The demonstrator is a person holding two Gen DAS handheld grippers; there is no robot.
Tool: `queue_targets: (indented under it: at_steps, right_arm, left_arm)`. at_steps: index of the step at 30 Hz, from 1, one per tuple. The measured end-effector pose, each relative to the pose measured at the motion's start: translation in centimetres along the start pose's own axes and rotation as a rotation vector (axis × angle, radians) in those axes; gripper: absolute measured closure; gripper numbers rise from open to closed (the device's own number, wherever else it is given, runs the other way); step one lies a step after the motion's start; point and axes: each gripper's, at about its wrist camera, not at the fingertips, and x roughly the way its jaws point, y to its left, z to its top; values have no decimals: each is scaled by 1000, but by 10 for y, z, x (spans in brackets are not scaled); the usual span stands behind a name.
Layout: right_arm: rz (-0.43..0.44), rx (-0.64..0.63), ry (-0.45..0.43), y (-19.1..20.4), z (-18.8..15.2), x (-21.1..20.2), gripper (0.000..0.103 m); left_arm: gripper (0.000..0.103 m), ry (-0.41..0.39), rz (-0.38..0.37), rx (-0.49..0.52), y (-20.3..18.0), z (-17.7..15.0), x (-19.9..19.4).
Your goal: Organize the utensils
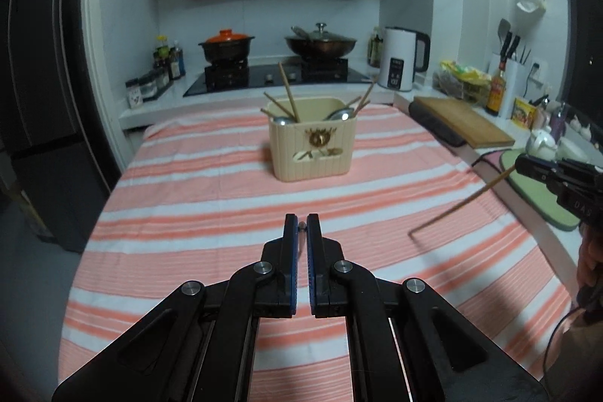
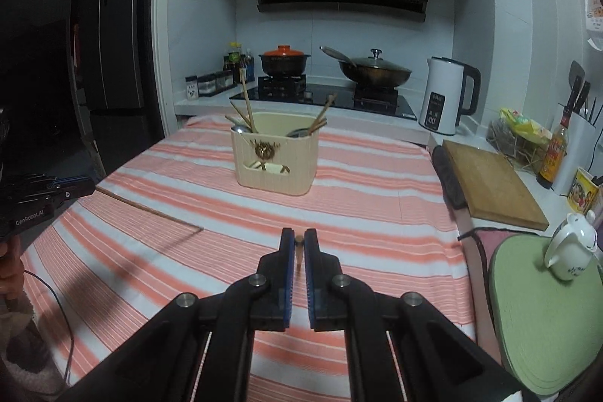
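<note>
While both grippers hang above the striped worktop (image 1: 188,198), each pinches one chopstick in its jaws. The left gripper (image 1: 301,225) holds its chopstick (image 2: 150,210) crosswise, the free end slanting down toward the cloth. The right gripper (image 2: 299,238) holds its chopstick (image 1: 459,204) the same way, its long axis sloping down from the jaws. The cream holder (image 1: 312,145) stands farther back, chopsticks and spoons leaning inside it.

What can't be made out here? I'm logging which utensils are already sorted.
- Left wrist view: the left gripper hides nearly all of its chopstick.
- Both views: the holder wall hides the lower ends of its chopsticks and spoons, so their exact count is uncertain.
- Right wrist view: the frame's edge cuts off the person's hand.
</note>
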Motion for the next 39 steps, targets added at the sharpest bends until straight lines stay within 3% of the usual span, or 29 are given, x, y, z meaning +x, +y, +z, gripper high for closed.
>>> queue_targets:
  at_steps: [6,16,39]
  right_arm:
    - [54,14,-33,7,17,-16,98]
    - [117,32,-56,15,26,-30,98]
    - [164,25,-73,28,47,-23,98]
  left_arm:
    - [101,-35,-46,-20,-3,21,-11]
    - [101,-44,-99,-28,-9,26,-20]
    - [101,-23,-139,-57,-6,42,-2]
